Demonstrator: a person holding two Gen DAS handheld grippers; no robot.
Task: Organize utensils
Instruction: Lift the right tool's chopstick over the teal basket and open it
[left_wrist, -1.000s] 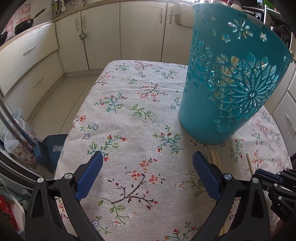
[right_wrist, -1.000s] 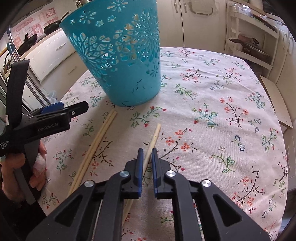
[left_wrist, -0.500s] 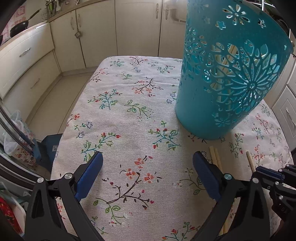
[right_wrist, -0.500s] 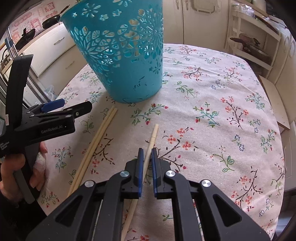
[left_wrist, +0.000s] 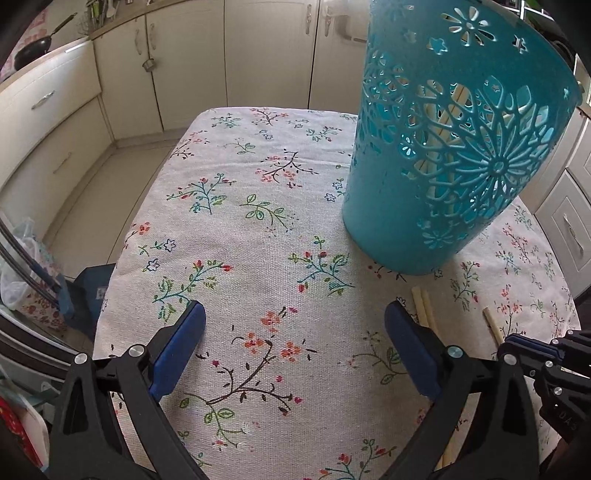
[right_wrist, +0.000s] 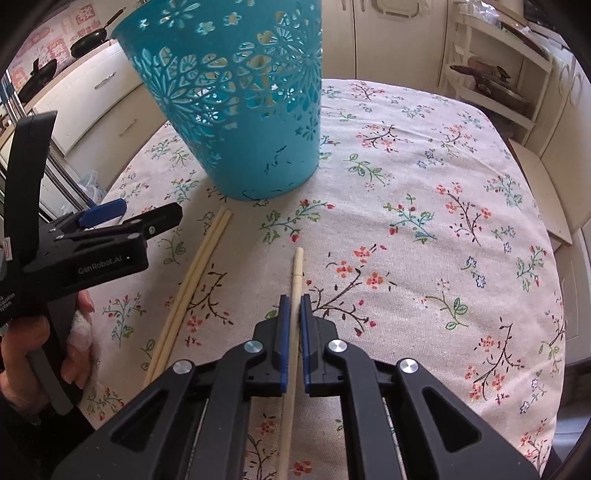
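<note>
Right hand-held gripper (right_wrist: 291, 306) clenched on a single pale wooden chopstick (right_wrist: 296, 273) lying on the floral-clothed desk (right_wrist: 424, 221).
Left hand-held gripper (left_wrist: 293, 325) released, jaws wide above the cloth; a pair of pale wooden chopsticks (right_wrist: 195, 284) lies between both grippers, near the perforated teal plastic basket (right_wrist: 236, 110), which holds more sticks.

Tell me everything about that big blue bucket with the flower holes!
The teal basket looks like plastic, wider at its rim than at its solid base. Flower and star cut-outs pierce its wall. It stands upright on the floral tablecloth. Pale sticks show inside through the holes. No claw touches it; a pair of chopsticks lies just in front of it.
</note>
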